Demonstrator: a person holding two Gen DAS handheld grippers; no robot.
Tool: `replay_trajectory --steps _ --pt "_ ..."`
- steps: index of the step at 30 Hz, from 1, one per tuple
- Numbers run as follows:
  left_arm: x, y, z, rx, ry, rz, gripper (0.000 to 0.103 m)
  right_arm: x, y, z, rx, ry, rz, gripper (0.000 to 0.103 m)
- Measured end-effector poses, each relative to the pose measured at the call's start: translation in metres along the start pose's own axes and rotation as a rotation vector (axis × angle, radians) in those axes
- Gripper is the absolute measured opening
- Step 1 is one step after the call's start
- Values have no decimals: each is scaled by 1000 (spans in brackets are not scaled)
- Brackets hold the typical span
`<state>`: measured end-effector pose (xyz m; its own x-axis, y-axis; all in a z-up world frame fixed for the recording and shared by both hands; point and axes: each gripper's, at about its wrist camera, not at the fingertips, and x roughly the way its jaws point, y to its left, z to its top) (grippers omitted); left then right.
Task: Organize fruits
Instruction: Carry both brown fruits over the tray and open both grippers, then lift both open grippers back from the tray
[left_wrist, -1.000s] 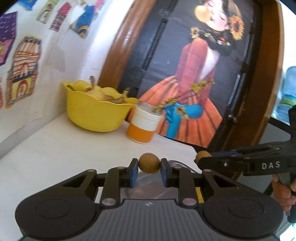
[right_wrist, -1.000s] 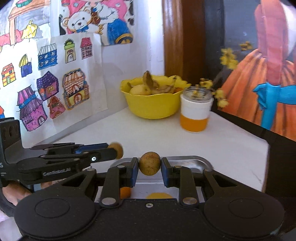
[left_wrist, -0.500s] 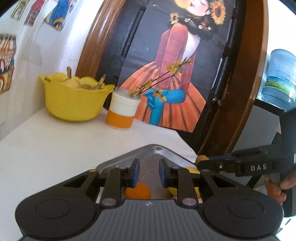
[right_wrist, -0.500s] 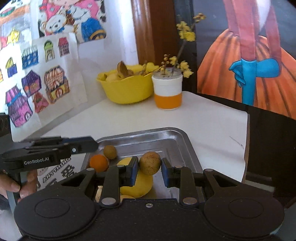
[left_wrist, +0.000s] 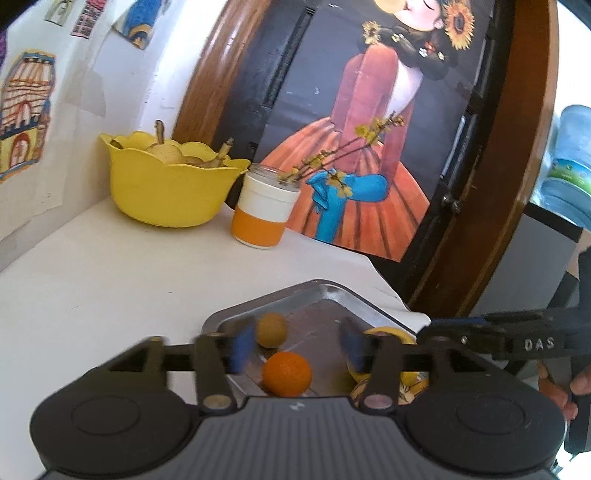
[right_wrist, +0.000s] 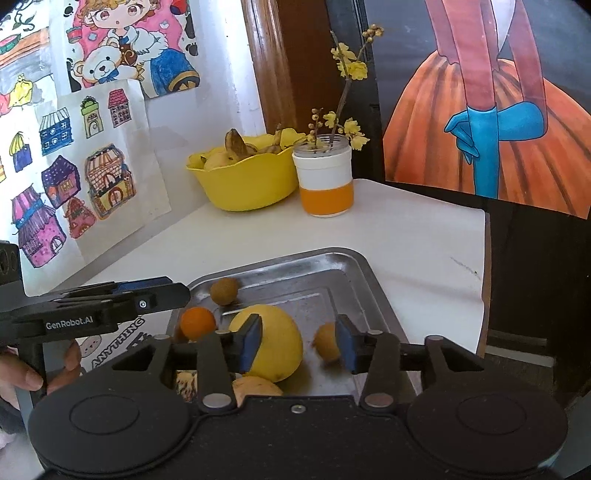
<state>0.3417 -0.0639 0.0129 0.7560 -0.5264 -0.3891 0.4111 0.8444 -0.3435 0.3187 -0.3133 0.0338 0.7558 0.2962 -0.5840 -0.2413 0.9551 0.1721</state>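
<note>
A metal tray (left_wrist: 332, 295) (right_wrist: 325, 266) lies on the white table. In it are a small brown fruit (left_wrist: 271, 329) (right_wrist: 224, 290), a small orange (left_wrist: 287, 373) (right_wrist: 197, 323) and a big yellow fruit (right_wrist: 277, 343). My left gripper (left_wrist: 295, 345) is open above the tray, over the brown fruit and the orange. My right gripper (right_wrist: 299, 345) is open; a second brown fruit (right_wrist: 327, 345) blurs just inside its right finger, free of the pads. More yellow-brown fruit (right_wrist: 255, 386) lies at the tray's near end.
A yellow bowl (left_wrist: 166, 188) (right_wrist: 247, 181) with bananas and pears stands at the back against the wall. Beside it is a white-and-orange jar (left_wrist: 264, 210) (right_wrist: 325, 181) with flower twigs. The table's edge (right_wrist: 484, 258) runs close to the tray's right side.
Both grippers came down over the tray and opened. The left one's brown fruit now rests in the tray; the right one's has just come free.
</note>
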Motion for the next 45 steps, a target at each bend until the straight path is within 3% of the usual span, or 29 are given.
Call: replay_trajectory --steps 12,16,28,45 --pt "-37 -25 7 16 -31 79 96 -39 11 -6 21 -86 32 75" --pt "-56 -38 12 31 -56 103 101 -56 18 -7 15 -126 47 84" --pt "-117 -68 15 44 -118 169 102 -112 44 -11 -21 -221 96 102" --pt "-187 -100 -12 6 -153 219 103 -171 86 -53 -123 -272 83 102"
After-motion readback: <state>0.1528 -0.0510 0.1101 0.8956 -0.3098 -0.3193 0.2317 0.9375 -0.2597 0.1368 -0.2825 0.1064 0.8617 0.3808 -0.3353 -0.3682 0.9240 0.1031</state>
